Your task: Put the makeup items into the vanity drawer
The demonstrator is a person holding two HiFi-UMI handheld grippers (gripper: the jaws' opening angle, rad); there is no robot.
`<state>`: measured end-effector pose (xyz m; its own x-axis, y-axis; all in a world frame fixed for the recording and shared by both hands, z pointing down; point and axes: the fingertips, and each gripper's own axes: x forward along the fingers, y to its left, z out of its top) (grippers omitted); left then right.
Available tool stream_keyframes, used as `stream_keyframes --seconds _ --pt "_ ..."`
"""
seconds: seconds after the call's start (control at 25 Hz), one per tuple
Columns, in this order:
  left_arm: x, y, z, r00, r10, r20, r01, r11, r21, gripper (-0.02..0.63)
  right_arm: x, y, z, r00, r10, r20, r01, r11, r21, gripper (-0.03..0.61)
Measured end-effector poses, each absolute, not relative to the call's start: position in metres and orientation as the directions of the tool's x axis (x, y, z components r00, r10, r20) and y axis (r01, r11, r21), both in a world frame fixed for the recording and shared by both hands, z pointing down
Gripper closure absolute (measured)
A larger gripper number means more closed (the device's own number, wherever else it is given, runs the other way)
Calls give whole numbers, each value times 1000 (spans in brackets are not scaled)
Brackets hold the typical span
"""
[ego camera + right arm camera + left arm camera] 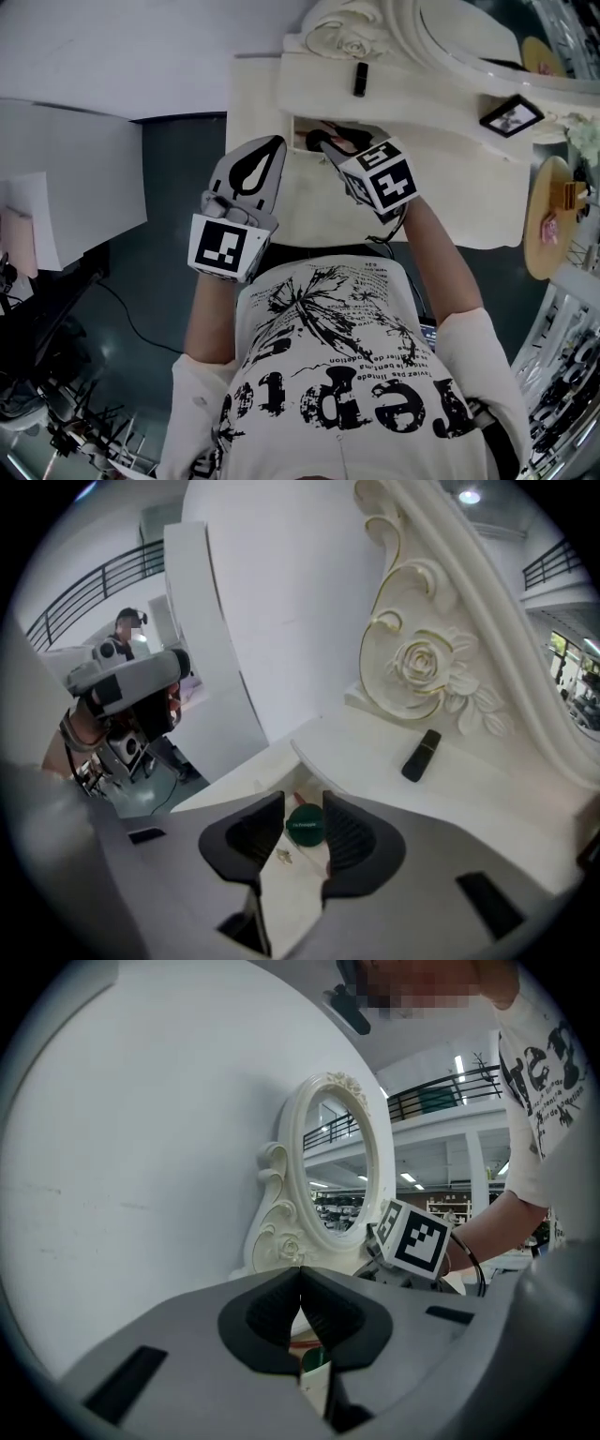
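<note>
Over the open vanity drawer (302, 131) the right gripper (328, 145) is held with its tips dipped inside. Its jaws are parted just to the width of a round dark-green makeup jar (305, 825), which sits between the pads and appears to be pinched by them. The left gripper (274, 142) is poised just beside it at the drawer's left edge, with its jaws brought together at the tips and nothing held. A black tube (421, 755) is seen lying on the vanity top (375, 752), well apart from the drawer and not yet stowed. The step in hand is judged to be the setting down of the jar. It would best be lowered until it rests on the drawer floor before the jaws are eased apart, so that it is not dropped or left to roll. A clear spot should be chosen beside the small items already lying there. The drawer's front rim (314, 771) should be cleared on the way out.
</note>
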<state>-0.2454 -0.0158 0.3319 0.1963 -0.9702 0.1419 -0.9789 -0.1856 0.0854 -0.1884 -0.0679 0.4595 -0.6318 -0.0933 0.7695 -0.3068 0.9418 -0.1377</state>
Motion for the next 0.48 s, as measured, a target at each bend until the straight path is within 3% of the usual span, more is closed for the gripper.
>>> stream_keyframes --seconds 0.28,0.48 --pt "-229 -5 301 280 -955 100 -960 -280 17 601 -166 -71 393 -728 -311 611 -441 895 -69 561" --pt "-223 3 293 303 -941 150 -950 -311 -29 601 -144 -64 355 -747 -424 512 -501 865 -16 563"
